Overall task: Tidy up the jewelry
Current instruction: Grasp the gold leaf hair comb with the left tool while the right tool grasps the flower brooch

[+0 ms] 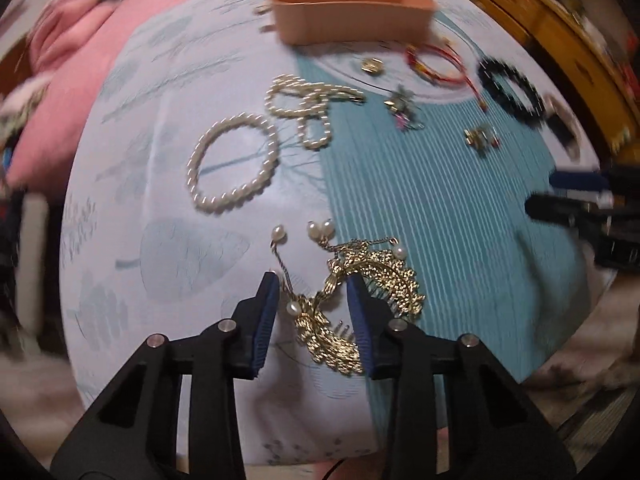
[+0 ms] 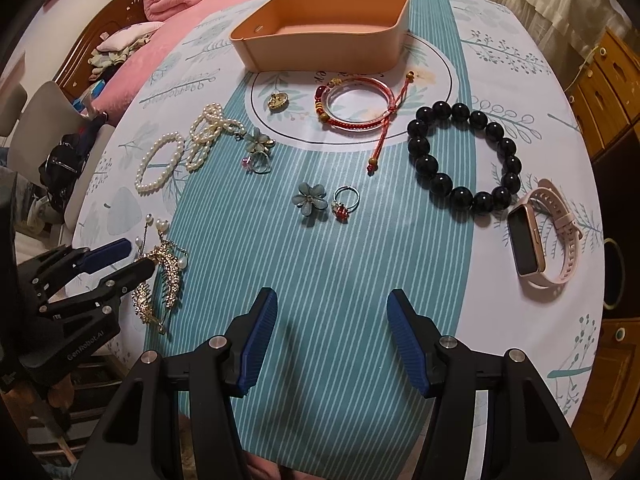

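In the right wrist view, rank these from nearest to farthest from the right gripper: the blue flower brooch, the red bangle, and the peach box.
From the right gripper:
1. Blue flower brooch, just ahead on the striped teal runner.
2. Red bangle, farther ahead inside the printed circle.
3. Peach box, at the far end of the table, open and empty.

The left wrist view is motion-blurred, and the left tongs [image 1: 312,288] hide part of the gold hair comb [image 1: 360,296].

Dim indoor light, left-wrist blur, fisheye warping.
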